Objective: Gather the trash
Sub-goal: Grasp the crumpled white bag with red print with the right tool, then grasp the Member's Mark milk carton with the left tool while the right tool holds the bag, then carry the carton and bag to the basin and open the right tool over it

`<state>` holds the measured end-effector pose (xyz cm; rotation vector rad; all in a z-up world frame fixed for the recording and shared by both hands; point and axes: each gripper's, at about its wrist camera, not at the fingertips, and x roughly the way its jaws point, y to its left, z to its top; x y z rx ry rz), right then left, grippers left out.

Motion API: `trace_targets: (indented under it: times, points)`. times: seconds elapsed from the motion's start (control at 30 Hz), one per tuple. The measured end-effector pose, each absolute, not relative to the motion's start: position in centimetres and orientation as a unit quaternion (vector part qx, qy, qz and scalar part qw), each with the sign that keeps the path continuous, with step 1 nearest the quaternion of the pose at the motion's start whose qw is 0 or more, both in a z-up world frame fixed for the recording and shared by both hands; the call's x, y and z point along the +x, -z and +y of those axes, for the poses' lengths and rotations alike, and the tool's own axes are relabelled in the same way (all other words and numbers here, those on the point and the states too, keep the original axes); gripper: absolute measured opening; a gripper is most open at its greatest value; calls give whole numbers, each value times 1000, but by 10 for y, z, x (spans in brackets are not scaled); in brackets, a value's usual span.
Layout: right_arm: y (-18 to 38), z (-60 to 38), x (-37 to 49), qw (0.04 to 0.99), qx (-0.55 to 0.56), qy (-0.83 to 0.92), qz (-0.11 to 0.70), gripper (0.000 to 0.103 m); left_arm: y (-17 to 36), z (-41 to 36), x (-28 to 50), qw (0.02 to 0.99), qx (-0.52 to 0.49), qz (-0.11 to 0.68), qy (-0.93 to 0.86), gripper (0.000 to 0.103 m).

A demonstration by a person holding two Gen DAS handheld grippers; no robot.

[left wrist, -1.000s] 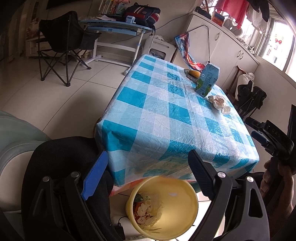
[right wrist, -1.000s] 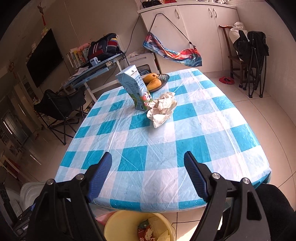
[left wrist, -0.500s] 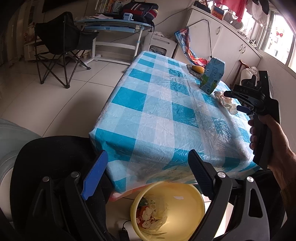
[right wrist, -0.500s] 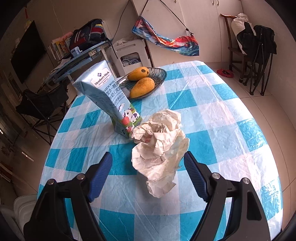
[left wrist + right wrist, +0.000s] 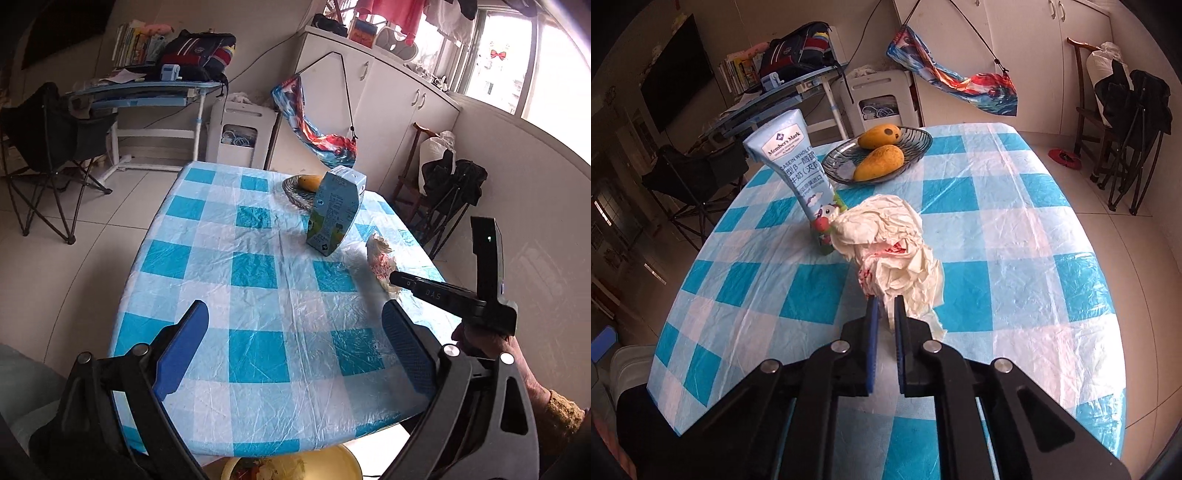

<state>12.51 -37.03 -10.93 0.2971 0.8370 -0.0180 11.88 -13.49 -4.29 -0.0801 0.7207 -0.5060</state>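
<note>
My left gripper hung wide open and empty over the counter. The carton stood uncollected beside the crumpled paper. My right gripper had just clenched its fingers on the paper's near edge; I judged binning remained.
</note>
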Motion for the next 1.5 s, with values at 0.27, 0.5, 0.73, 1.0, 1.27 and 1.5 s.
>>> trace_targets:
  times: [0.27, 0.5, 0.73, 1.0, 1.27, 1.5]
  points:
    - [108, -379, 112, 921, 125, 38, 367, 73, 26, -212, 203, 884, -96, 380, 255, 92]
    - [121, -374, 143, 911, 113, 19, 397, 77, 27, -268, 254, 883, -83, 427, 176, 92]
    - [124, -376, 142, 908, 125, 18, 400, 59, 51, -309, 273, 910, -38, 408, 69, 92]
    - [123, -367, 139, 909, 116, 0, 400, 45, 73, -293, 291, 898, -62, 426, 86, 34]
    - [124, -376, 135, 903, 172, -20, 393, 40, 64, -245, 263, 908, -81, 385, 146, 27]
    - [101, -359, 110, 923, 175, -75, 335, 39, 45, -182, 200, 908, -94, 374, 164, 27]
